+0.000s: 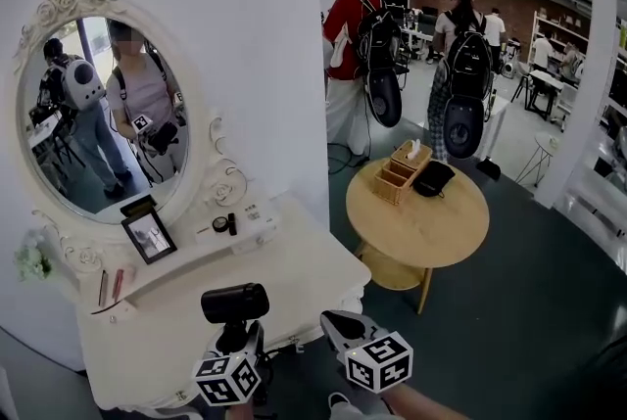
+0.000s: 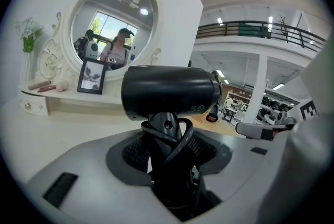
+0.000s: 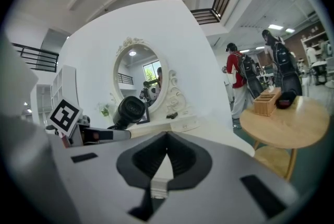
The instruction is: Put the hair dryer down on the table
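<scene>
Hanging over the table's (image 1: 304, 276) near edge, the dryer (image 1: 235, 303) is clamped by its cord-wrapped handle (image 2: 168, 137) in the left gripper (image 1: 238, 338), barrel level for laying down. The right gripper (image 1: 341, 322) is closed, empty, held aside clear of the drop.

No words, brands or numbers can be read in any view. The hair dryer (image 2: 169, 93) carries small pale print low on the right end of its barrel, in the middle of the left gripper view, but it is too small to make out. The two marker cubes at the bottom of the head view, one at lower centre (image 1: 227, 379) and one just right of it (image 1: 379, 361), show only black-and-white square patterns, not letters.
</scene>
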### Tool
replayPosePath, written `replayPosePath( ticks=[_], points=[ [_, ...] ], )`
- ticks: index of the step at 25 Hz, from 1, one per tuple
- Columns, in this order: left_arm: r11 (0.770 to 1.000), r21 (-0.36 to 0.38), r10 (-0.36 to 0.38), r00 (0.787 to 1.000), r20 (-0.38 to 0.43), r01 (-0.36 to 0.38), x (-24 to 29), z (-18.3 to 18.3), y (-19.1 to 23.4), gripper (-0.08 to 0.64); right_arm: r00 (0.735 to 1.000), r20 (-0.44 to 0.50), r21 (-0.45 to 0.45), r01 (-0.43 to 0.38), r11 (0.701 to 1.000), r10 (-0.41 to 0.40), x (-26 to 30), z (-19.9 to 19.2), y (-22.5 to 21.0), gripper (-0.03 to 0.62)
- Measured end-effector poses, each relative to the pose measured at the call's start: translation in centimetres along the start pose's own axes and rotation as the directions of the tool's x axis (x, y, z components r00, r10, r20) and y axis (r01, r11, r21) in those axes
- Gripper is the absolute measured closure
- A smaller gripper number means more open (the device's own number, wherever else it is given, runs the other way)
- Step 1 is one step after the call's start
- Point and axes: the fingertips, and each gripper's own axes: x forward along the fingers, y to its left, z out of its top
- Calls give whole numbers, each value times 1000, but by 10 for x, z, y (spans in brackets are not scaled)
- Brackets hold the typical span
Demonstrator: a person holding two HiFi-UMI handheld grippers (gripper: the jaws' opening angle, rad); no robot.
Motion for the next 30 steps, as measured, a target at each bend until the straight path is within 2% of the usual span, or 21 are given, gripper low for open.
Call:
replayPosePath(
  ticks=[9,13,17,24,30],
  points=[
    [999,31,39,998,-52,-37,48,-1,8,357,1000,-4,10,-6,1000,6,3,4,-16,589],
    [995,75,69,994,-83,-63,70,-4,15,357,1000,-4,14,0,1000,0,4,5,-24,589],
    [995,72,76,991,-114,-68,90,-9,20,357,1000,-6,18,-5,1000,5,6,5,-29,589],
    [995,70,81,976,-202,-68,122,-26,23,357,1000,-17,28,-12,1000,12,12,2,-33,589],
    [994,90,87,955,-285,-63,140,-40,26,357,1000,-18,22,-7,1000,8,15,5,-35,589]
  ],
)
